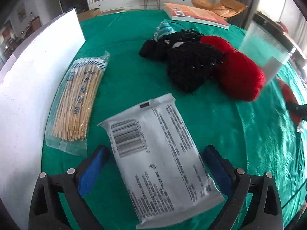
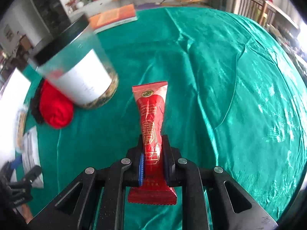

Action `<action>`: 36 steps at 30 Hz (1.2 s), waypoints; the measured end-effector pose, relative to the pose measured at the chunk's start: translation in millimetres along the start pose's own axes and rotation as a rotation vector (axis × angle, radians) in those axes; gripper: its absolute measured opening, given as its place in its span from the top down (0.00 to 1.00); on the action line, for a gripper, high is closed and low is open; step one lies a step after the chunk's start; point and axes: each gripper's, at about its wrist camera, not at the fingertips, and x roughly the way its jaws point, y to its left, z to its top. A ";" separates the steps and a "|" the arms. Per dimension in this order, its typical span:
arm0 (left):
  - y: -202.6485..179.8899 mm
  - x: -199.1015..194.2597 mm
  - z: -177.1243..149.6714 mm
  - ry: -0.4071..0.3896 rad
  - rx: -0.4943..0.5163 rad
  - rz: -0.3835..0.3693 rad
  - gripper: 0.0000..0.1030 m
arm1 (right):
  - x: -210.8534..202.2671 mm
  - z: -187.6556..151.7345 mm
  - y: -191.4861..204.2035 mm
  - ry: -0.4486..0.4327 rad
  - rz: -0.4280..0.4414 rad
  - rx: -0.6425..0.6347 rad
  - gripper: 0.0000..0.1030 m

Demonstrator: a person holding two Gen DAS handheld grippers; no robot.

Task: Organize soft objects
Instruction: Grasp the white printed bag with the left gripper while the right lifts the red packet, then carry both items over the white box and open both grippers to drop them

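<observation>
Left wrist view. My left gripper [image 1: 156,164] stands wide open at the bottom of the frame, its blue pads [image 1: 92,170] on either side of a grey-white soft pack [image 1: 163,159] without pressing it; the pack lies flat on the green cloth [image 1: 124,76], showing a barcode and small print too blurred to read. At left centre lies a clear packet of bamboo skewers [image 1: 78,103] printed with blue characters. Above centre sits a heap of soft things: black yarn [image 1: 188,67], a red yarn ball [image 1: 239,74] and a blue-and-white knitted piece [image 1: 163,30]. A clear jar [image 1: 268,49] stands at the right edge, an orange book [image 1: 197,15] at the top, a white board [image 1: 38,76] along the left.

Right wrist view. My right gripper [image 2: 154,163] is clamped on a red sachet [image 2: 151,122], squeezing its waist; it bears gold Chinese characters and a round gold-green emblem near its top edge. The jar [image 2: 80,72], black-lidded with a white label, is at upper left, the red yarn [image 2: 57,109] below it.
</observation>
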 end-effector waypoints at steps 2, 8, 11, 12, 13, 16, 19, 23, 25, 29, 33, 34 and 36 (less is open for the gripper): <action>0.8 -2.1 2.7 -0.027 0.003 -0.005 0.25 | 4.8 10.7 -5.4 -0.015 0.009 0.042 0.83; 13.1 -25.7 0.9 -0.058 -0.011 -0.146 0.35 | -4.4 44.1 -19.1 -0.087 0.155 0.152 0.84; 28.0 -61.4 8.6 -0.125 -0.054 -0.220 0.35 | -38.9 62.6 -15.0 -0.167 0.175 0.137 0.84; 34.4 -76.6 11.8 -0.154 -0.062 -0.238 0.35 | -52.9 67.5 -7.3 -0.185 0.178 0.115 0.84; 42.6 -92.8 14.5 -0.184 -0.069 -0.254 0.35 | -67.9 70.7 0.9 -0.202 0.179 0.089 0.84; 76.4 -139.6 15.5 -0.257 -0.079 -0.265 0.35 | -111.0 70.6 46.8 -0.236 0.203 -0.025 0.84; 125.2 -174.6 5.3 -0.290 -0.079 -0.185 0.35 | -144.4 53.1 116.3 -0.236 0.300 -0.141 0.84; 210.9 -203.8 -20.9 -0.292 -0.127 0.009 0.35 | -170.1 8.3 226.8 -0.186 0.508 -0.259 0.84; 253.8 -212.6 -37.3 -0.285 -0.165 0.113 0.34 | -177.6 -15.8 281.7 -0.148 0.603 -0.316 0.84; 324.1 -213.8 -67.4 -0.245 -0.273 0.300 0.09 | -173.1 -61.7 366.5 -0.049 0.754 -0.376 0.78; 352.6 -215.8 -86.9 -0.295 -0.374 0.346 0.02 | -151.1 -94.4 395.8 0.050 0.810 -0.416 0.21; 350.9 -214.8 -87.2 -0.306 -0.383 0.335 0.02 | -149.2 -99.0 390.4 0.023 0.777 -0.433 0.21; 337.2 -212.9 -84.5 -0.331 -0.377 0.278 0.02 | -144.5 -104.6 367.4 -0.064 0.661 -0.448 0.21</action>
